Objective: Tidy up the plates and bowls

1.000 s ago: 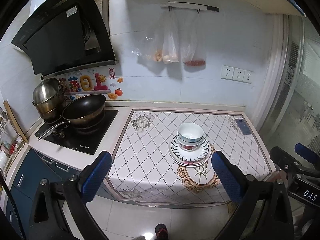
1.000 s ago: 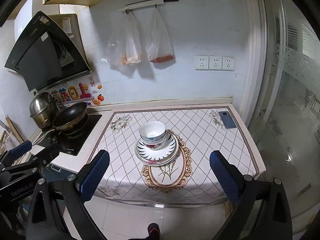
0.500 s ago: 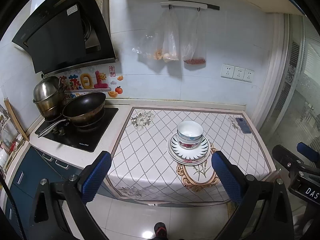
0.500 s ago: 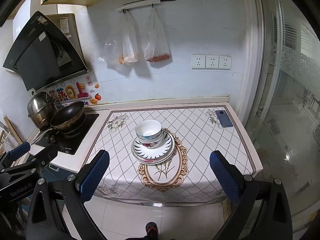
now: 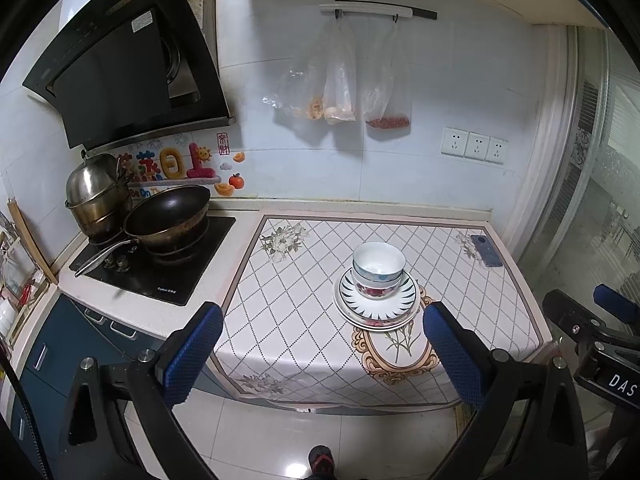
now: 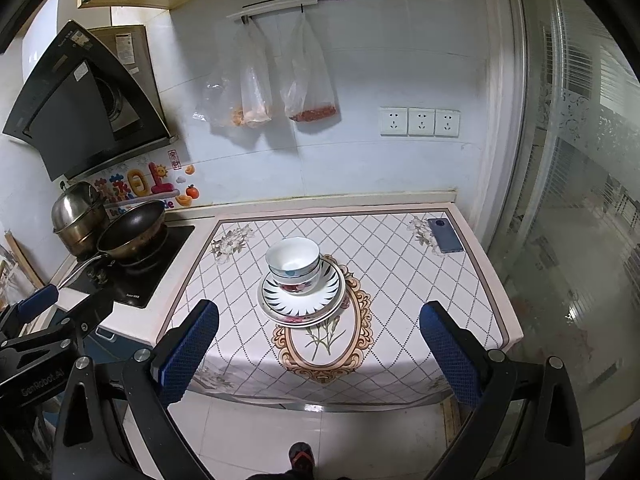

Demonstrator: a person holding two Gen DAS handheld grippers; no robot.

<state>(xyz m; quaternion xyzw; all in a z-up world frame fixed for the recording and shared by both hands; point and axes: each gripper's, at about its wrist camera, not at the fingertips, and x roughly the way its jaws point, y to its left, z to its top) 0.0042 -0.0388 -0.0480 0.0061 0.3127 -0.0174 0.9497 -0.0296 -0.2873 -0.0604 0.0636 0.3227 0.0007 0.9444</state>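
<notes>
Two nested bowls (image 5: 378,270) sit on a stack of plates (image 5: 404,308) in the middle of the patterned counter mat (image 5: 304,300). The stack also shows in the right wrist view, bowls (image 6: 293,264) on plates (image 6: 328,300). My left gripper (image 5: 320,352) is open and empty, held back from the counter's front edge over the floor. My right gripper (image 6: 320,348) is open and empty, also back from the counter edge. Each gripper shows at the side of the other's view.
A stove (image 5: 160,264) with a wok (image 5: 168,216) and a steel pot (image 5: 96,192) stands at the left. A phone (image 5: 486,250) lies at the mat's far right corner. Bags (image 5: 340,80) hang on the wall. A glass door (image 6: 580,240) is at the right.
Both grippers have drawn slightly back and up from the counter, so the stack looks a little smaller and farther. The bowls and plates have not moved.
</notes>
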